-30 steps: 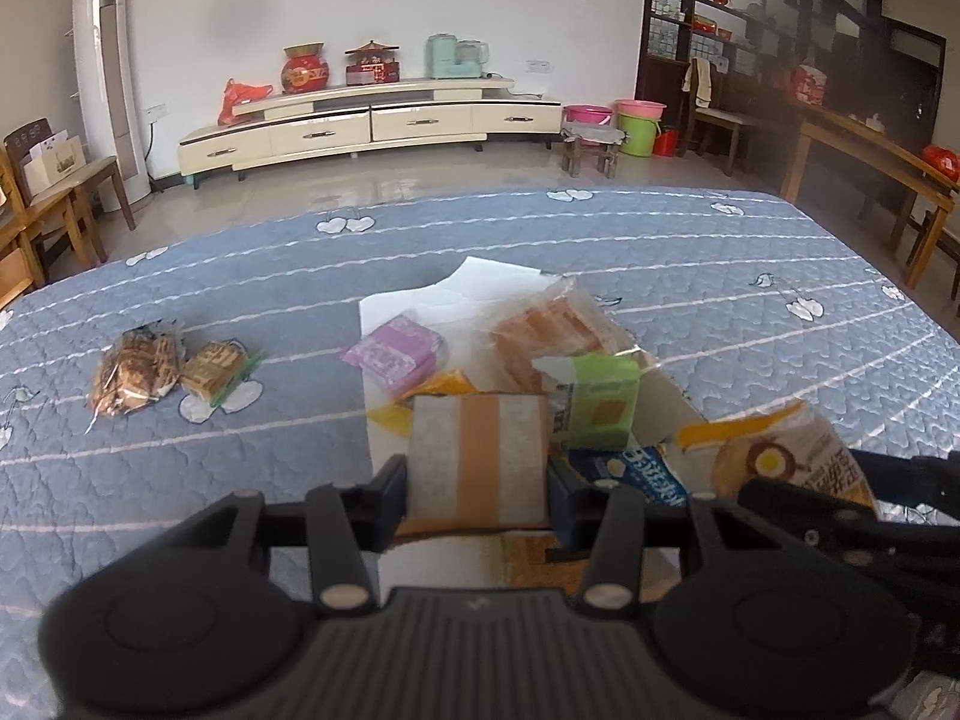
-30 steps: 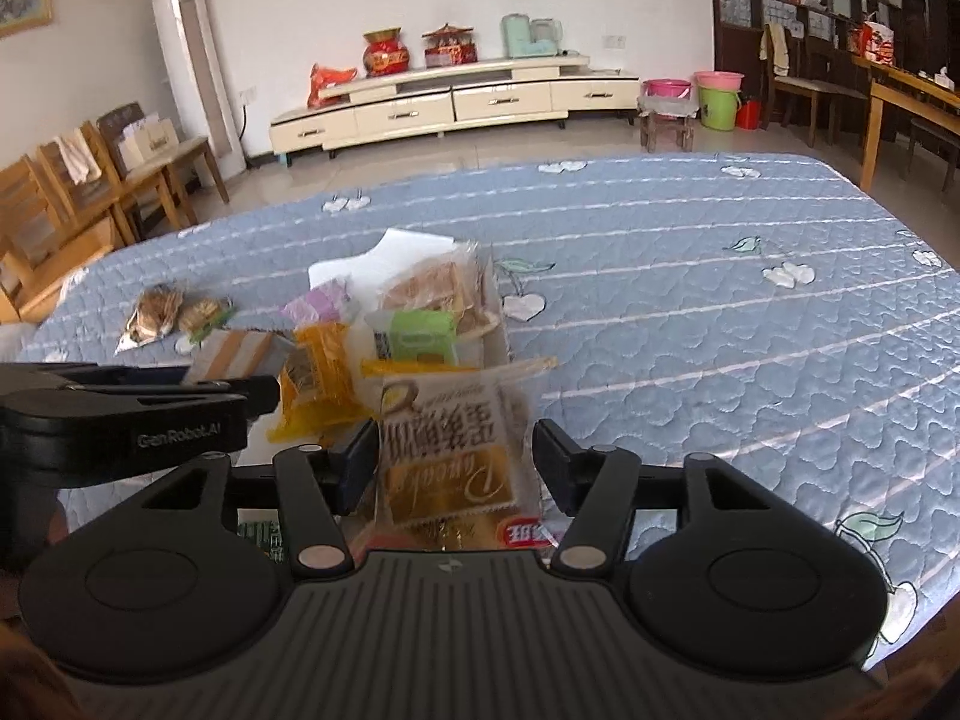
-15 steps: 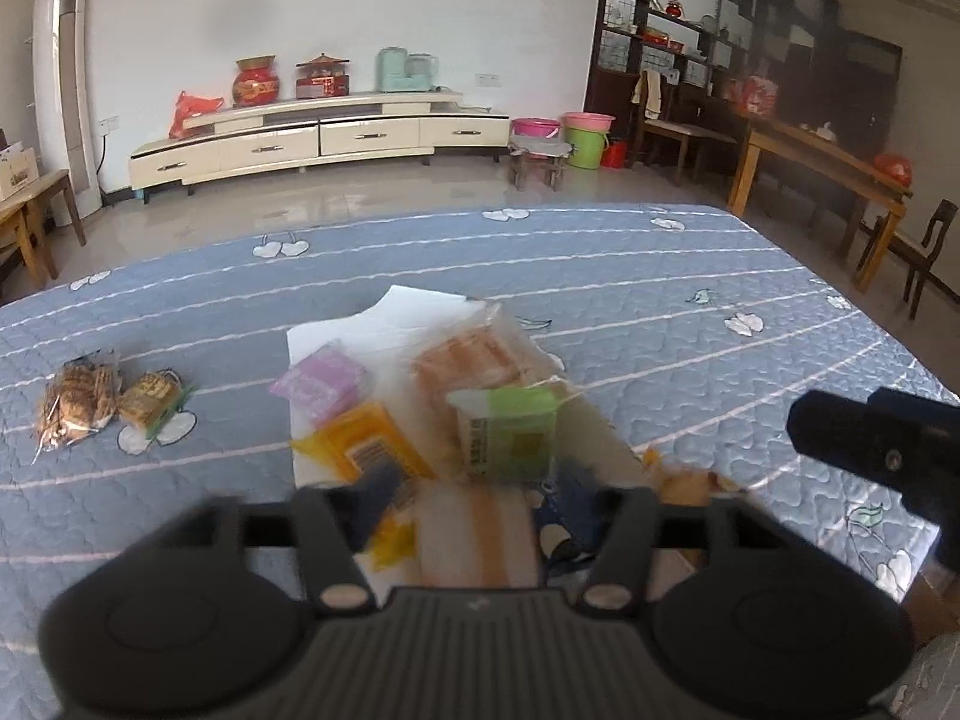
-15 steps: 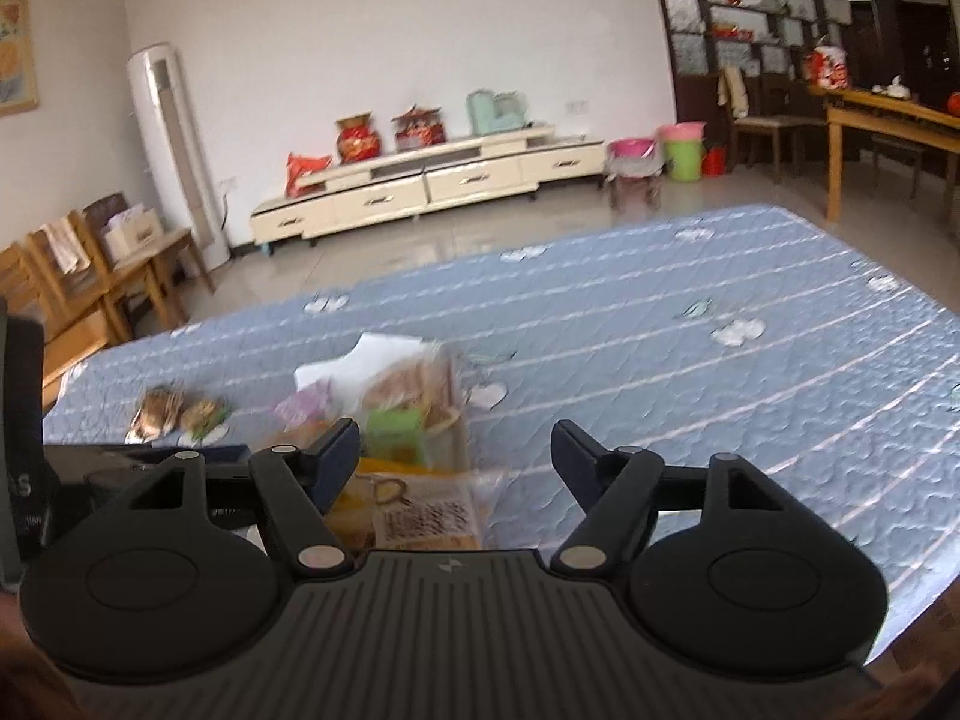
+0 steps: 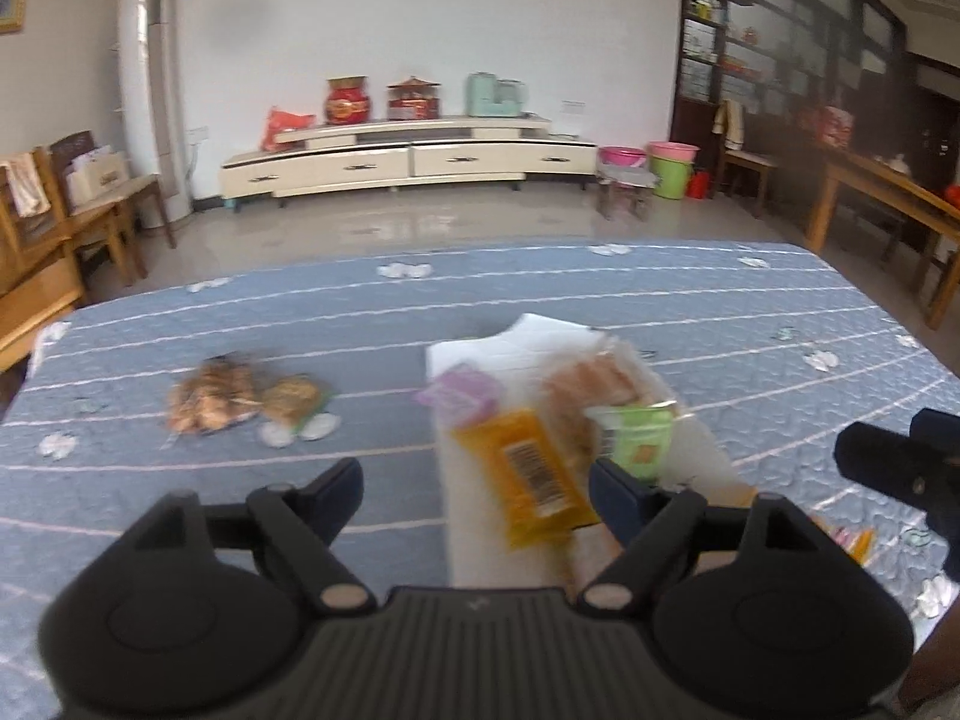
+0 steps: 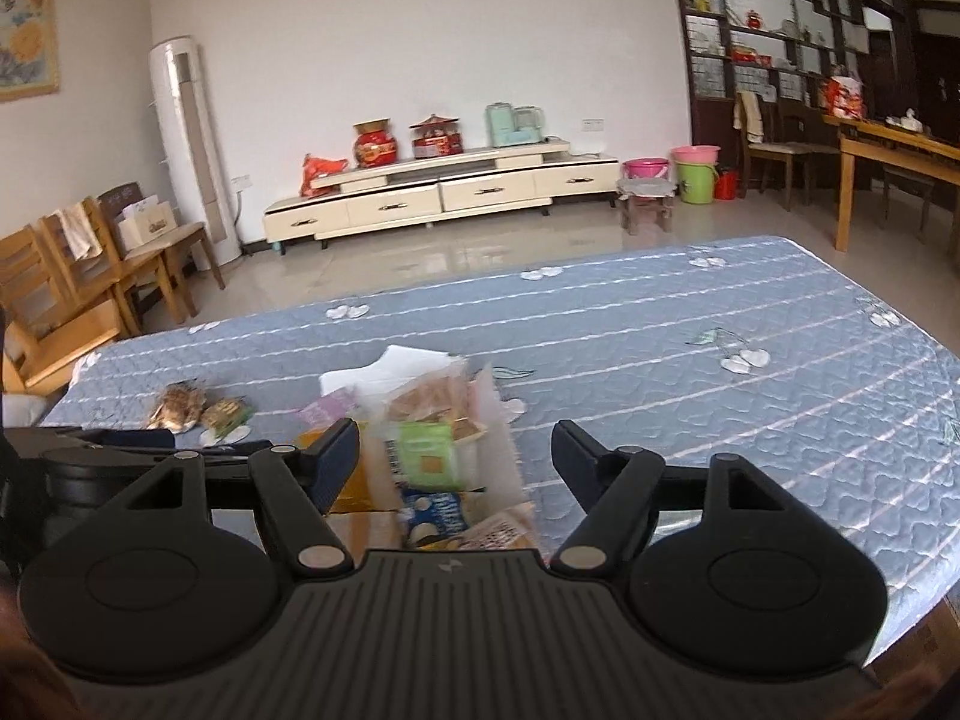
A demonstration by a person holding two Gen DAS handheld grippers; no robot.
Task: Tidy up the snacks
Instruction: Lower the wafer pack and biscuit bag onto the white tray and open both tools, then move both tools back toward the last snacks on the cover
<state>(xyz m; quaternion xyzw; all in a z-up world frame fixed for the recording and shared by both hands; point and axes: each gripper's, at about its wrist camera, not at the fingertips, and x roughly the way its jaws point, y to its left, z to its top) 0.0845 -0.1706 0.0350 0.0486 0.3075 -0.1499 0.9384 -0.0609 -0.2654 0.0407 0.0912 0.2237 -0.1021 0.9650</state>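
Left tool [image 5: 474, 495] is seen with jaws opening, nothing gripped; right tool [image 6: 456, 459] is held wide, empty. Mixed wrapped snacks [image 6: 429, 456] are piled on white paper [image 5: 528, 330] on the blue quilted desk [image 6: 690, 360].

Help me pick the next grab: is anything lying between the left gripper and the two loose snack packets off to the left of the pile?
Nothing visible: only bare quilt lies between the left gripper, whose jaws are opening, and the two packets.

Two wrist views, both facing snack pile [image 5: 540, 420]
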